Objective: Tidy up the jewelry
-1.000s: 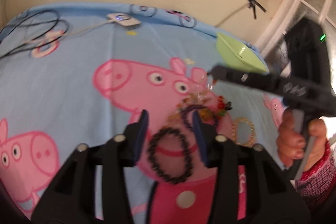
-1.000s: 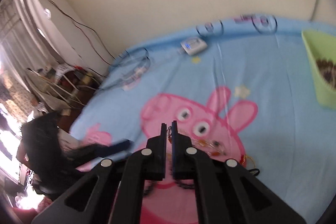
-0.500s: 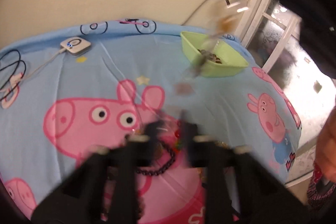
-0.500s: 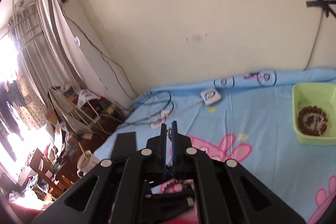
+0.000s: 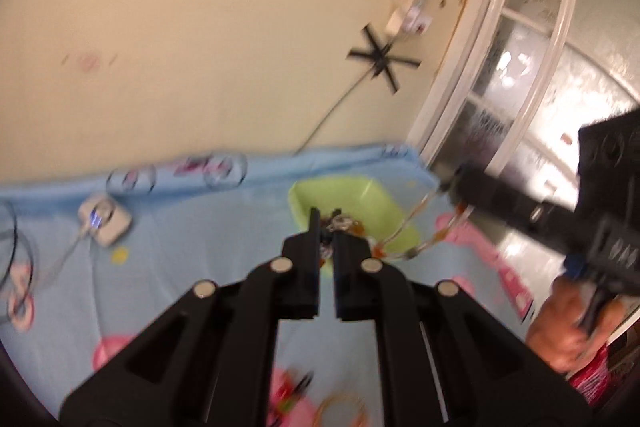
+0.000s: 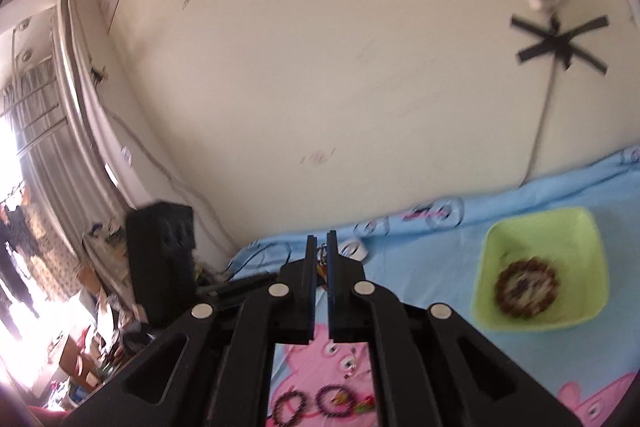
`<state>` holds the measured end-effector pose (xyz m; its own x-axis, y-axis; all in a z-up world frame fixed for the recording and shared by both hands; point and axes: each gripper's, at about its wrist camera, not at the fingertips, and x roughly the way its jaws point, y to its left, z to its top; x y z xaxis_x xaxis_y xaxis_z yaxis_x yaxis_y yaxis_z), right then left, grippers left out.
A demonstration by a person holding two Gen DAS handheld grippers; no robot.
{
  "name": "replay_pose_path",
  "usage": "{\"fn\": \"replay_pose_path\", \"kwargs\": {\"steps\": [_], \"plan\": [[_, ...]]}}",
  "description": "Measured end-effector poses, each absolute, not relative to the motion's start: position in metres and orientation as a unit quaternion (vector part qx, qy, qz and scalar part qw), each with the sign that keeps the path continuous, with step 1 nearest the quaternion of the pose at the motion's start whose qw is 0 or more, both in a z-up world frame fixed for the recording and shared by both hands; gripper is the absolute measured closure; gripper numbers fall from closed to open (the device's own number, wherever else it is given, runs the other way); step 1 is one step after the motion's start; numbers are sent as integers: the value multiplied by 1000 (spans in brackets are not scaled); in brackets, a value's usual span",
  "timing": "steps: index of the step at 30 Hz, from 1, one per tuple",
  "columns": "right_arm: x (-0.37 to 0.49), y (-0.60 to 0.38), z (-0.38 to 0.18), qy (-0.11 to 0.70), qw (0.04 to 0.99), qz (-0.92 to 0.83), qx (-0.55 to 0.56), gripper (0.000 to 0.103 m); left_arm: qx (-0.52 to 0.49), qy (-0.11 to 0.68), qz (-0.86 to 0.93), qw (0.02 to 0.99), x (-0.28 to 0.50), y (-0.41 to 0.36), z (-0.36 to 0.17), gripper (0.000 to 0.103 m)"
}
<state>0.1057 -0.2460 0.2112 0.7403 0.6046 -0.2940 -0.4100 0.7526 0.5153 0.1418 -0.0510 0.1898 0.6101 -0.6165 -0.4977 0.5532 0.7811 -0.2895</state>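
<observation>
1. Left wrist view: your left gripper (image 5: 327, 227) is raised above the bed sheet (image 5: 192, 227), and its fingers (image 5: 314, 227) are nearly together with small beaded jewelry showing at the tips. It looks pinched there, but blur hides the contact.
2. In that same view your right gripper (image 5: 464, 183) reaches in from the right, and a beaded necklace (image 5: 416, 227) hangs from its tips in a loop over the green bowl (image 5: 360, 195).
3. From the right wrist camera, the right fingers (image 6: 310, 255) stand at a narrow gap with a small piece of the strand between them, so I judge them closed on the necklace.
4. The step in hand seems to be the drop into the bowl. Bring the hanging loop well inside the rim before you part the fingers, since a strand draped over the edge could slide back onto the sheet.
5. Lower it slowly so it coils beside the brown bracelet (image 6: 524, 287) already lying inside, not across it.
6. Two dark bracelets (image 6: 312, 405) are left on the sheet, near its front edge and well apart from the bowl.
</observation>
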Motion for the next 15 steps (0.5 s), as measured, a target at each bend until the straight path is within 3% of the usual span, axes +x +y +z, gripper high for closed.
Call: {"fn": "replay_pose_path", "kwargs": {"steps": [8,15], "plan": [[134,-313,234,202,928,221,222,103,-51,275,-365,888,183,-132,238,98],[155,-353,202,221,927,186,240,103,-43,295,-367,881,211,-180,213,98]]}}
